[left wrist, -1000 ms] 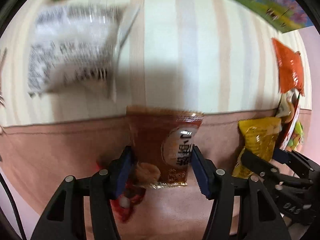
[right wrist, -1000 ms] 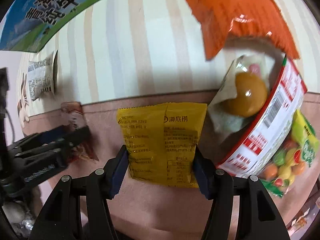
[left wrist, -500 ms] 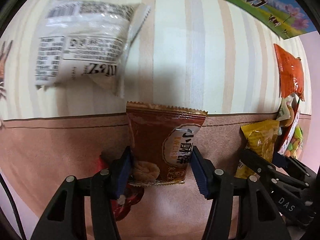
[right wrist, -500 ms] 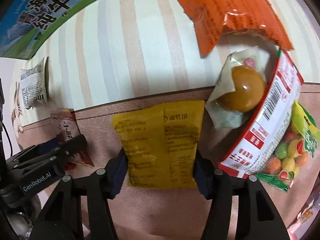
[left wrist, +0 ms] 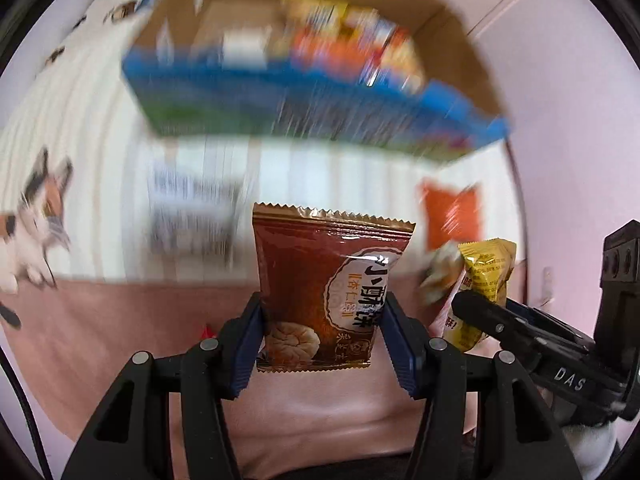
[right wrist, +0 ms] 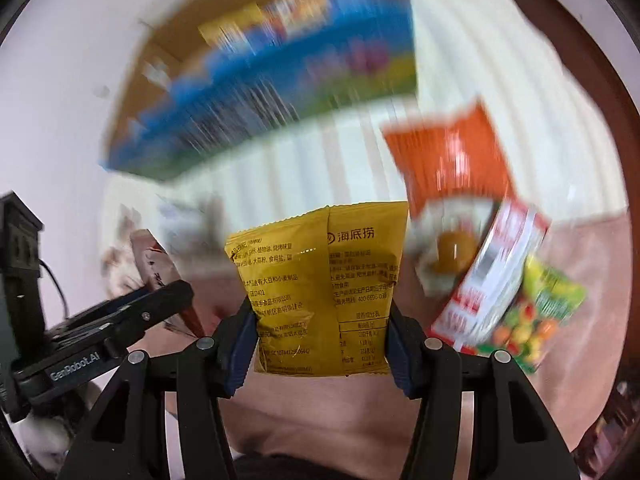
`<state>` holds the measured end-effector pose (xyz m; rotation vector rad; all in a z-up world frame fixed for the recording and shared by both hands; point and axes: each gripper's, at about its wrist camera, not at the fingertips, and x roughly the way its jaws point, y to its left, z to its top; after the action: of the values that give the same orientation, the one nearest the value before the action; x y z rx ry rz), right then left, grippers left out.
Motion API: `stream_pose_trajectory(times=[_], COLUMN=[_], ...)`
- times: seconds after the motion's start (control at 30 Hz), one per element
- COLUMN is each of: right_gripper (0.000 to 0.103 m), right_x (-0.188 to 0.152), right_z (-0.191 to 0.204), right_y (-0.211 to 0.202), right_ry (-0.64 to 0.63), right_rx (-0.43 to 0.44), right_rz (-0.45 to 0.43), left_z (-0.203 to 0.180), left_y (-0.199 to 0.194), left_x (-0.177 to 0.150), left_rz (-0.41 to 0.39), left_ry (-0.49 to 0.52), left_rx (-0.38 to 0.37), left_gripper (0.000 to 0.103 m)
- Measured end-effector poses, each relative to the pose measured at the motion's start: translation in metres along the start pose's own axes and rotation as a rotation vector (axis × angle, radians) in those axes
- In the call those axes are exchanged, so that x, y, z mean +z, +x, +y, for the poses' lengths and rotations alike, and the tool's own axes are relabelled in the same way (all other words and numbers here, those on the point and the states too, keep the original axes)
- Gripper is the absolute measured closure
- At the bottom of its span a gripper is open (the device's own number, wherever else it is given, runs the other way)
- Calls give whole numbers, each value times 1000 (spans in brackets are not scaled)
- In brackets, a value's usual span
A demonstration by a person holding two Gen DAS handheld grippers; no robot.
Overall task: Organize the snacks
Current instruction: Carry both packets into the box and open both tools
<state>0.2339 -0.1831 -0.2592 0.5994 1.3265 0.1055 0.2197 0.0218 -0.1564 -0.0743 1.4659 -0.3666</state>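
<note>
over blurred, seemingly striped bedding, left gripper (left wrist: 322, 334) fingers clamp the brown packet (left wrist: 328, 288), right gripper (right wrist: 320, 338) fingers the yellow packet (right wrist: 320, 288).

- The brown packet (left wrist: 328, 292) is glossy foil-like plastic.
- The yellow packet (right wrist: 320, 288) is smooth, slightly crinkled plastic.
- The far box (left wrist: 448, 40) looks like matt brown cardboard inside.

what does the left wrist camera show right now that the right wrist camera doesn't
Only the left wrist view shows the left claw clamped on the brown snack packet, plus a cat picture at the left edge. Only the right wrist view shows the right claw gripping the yellow packet head-on, with the red-and-white bag and fruit candy bag in full. Both show the blurred box of snacks and the orange packet.
</note>
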Motion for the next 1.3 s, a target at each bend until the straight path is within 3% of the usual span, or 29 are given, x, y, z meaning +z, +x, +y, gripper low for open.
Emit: stream_pose_trajectory(times=[0.13, 0.23, 0.33, 0.53, 0.83, 0.9, 0.93, 1.0, 1.03, 1.1, 1.3], right_gripper=[44, 44, 44, 44, 44, 37, 31, 19, 17, 5, 5], right_x=[65, 112, 156, 211, 224, 226, 228, 227, 227, 226, 224], right_z=[14, 27, 39, 38, 20, 17, 15, 15, 16, 20, 24], right_y=[-56, -75, -67, -8, 54, 64, 69, 72, 74, 74, 64], right_ry=[-37, -75, -94, -97, -61, -42, -33, -37, -44, -59, -62], right_rx=[39, 3, -40, -123, -169, -171, -171, -171, -177, -204, -208], right_rz=[-103, -173, -186, -95, 17, 49, 72, 97, 102, 104, 88], left_z=[-7, -8, -6, 18, 38, 42, 43, 44, 44, 43, 43], left_y=[-49, -68, -67, -26, 49, 63, 68, 73, 74, 75, 67], left_x=[51, 92, 139, 217, 282, 290, 292, 297, 298, 297, 285], left_rz=[-83, -131, -157, -93, 4, 35, 49, 55, 52, 43, 13], left_ry=[24, 46, 60, 26, 9, 6, 7, 12, 13, 8, -19], left_rx=[-41, -10, 53, 154, 268, 277, 279, 274, 265, 241, 192], left_gripper=[49, 49, 49, 49, 49, 48, 45, 20, 14, 11, 11])
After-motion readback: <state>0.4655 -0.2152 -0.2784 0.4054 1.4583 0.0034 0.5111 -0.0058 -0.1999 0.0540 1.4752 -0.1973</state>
